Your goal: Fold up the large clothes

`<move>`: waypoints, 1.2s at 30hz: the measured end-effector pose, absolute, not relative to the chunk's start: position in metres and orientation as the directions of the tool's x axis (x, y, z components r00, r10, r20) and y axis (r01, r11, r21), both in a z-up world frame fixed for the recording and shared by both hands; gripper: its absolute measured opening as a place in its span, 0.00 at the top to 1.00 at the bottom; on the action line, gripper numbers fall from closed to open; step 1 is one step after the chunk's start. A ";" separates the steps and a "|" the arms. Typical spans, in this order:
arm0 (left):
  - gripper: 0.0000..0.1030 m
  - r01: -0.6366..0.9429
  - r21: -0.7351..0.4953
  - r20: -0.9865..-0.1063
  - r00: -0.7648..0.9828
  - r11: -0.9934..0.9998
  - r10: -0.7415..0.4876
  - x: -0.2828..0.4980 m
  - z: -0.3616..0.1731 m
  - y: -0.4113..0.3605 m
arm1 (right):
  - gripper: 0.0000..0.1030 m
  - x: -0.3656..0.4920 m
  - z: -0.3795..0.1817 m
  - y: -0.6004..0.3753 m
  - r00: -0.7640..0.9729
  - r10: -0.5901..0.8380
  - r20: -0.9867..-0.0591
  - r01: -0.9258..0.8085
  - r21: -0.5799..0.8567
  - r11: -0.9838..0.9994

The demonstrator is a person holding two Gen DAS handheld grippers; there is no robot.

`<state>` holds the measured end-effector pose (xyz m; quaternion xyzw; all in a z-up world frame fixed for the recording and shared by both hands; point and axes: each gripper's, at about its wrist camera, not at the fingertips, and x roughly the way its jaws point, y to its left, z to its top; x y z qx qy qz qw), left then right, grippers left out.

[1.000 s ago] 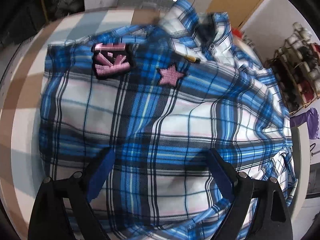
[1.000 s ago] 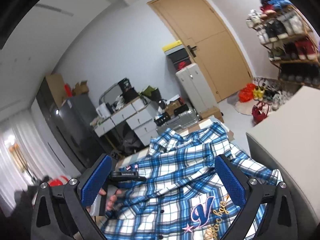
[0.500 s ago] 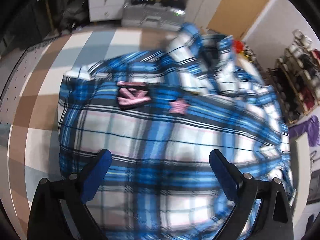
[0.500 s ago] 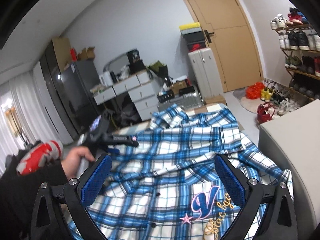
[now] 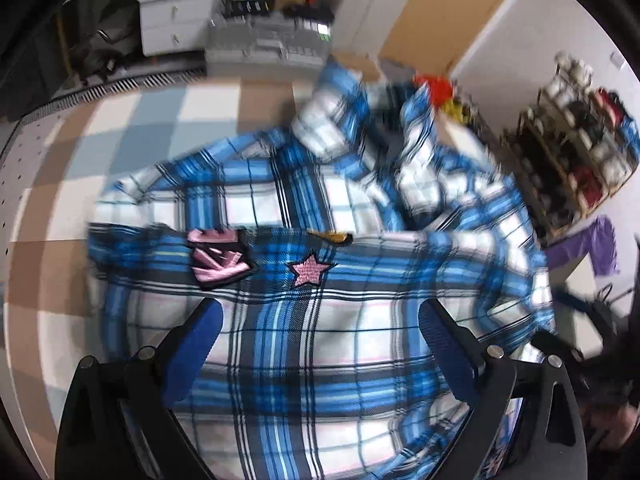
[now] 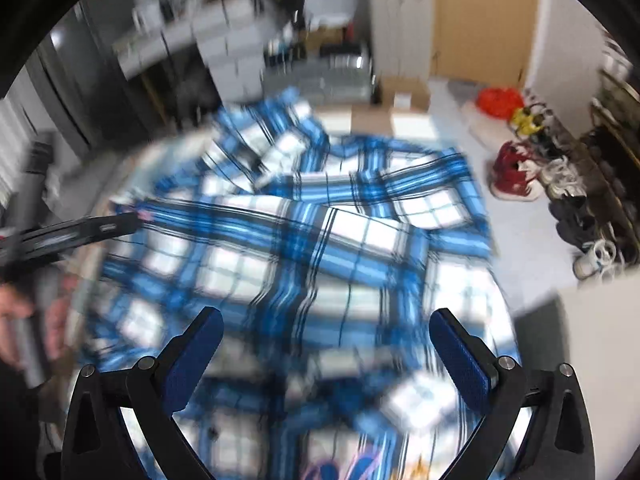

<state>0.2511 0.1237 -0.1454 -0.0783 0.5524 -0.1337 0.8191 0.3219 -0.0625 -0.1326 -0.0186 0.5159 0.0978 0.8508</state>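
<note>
A blue and white plaid shirt (image 5: pixel 320 340) lies on the table, partly folded, with a pink patch (image 5: pixel 218 256) and a pink star (image 5: pixel 310 271) on the top layer and its collar at the far end. My left gripper (image 5: pixel 320 316) is open and empty above the shirt's near part. The shirt also fills the right wrist view (image 6: pixel 304 264), blurred by motion. My right gripper (image 6: pixel 326 324) is open and empty above it. The left gripper's body (image 6: pixel 76 232) shows at the left edge of the right wrist view, with the hand that holds it.
The table has a checked brown, white and pale blue top (image 5: pixel 80 160). Beyond it stand white drawers (image 5: pixel 172 4), a grey case (image 5: pixel 268 48), a wooden door (image 6: pixel 480 20) and shoe racks (image 5: pixel 576 144). Shoes and a red bag (image 6: pixel 512 172) lie on the floor.
Both grippers have swung: the right view tipped down from the room onto the shirt. The left gripper pulled back, showing more of the table and collar. Both frames are now motion-blurred.
</note>
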 end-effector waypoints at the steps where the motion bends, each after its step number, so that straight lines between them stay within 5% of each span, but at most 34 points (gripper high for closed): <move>1: 0.07 0.120 -0.255 -0.897 0.342 0.960 -0.281 0.259 -0.154 0.121 | 0.00 0.337 -0.143 -0.056 0.409 0.127 -0.904 -0.199 0.048 0.979; 7: 0.07 0.104 -0.238 -0.878 0.401 0.966 -0.260 0.254 -0.166 0.118 | 0.00 0.372 -0.197 -0.059 0.320 -0.035 -0.947 -0.210 -0.107 0.972; 11: 0.07 0.153 -0.152 -0.880 0.428 0.976 -0.204 0.238 -0.158 0.108 | 0.00 0.366 -0.197 -0.076 0.355 0.015 -0.935 -0.202 -0.061 0.977; 15: 0.07 0.120 -0.290 -0.832 0.458 0.949 -0.313 0.210 -0.132 0.129 | 0.00 0.340 -0.164 -0.079 0.442 0.146 -0.885 -0.210 0.056 0.976; 18: 0.07 0.098 -0.268 -0.816 0.506 0.958 -0.280 0.181 -0.128 0.132 | 0.00 0.321 -0.159 -0.057 0.413 0.226 -0.882 -0.298 0.104 0.949; 24: 0.07 0.057 -0.176 -0.853 0.490 0.983 -0.181 0.172 -0.158 0.146 | 0.00 0.310 -0.205 -0.024 0.334 0.100 -0.937 -0.360 -0.029 0.932; 36: 0.07 0.117 -0.084 -0.836 0.532 0.990 -0.134 0.172 -0.161 0.151 | 0.00 0.326 -0.172 -0.015 0.413 0.105 -0.905 -0.361 -0.057 0.931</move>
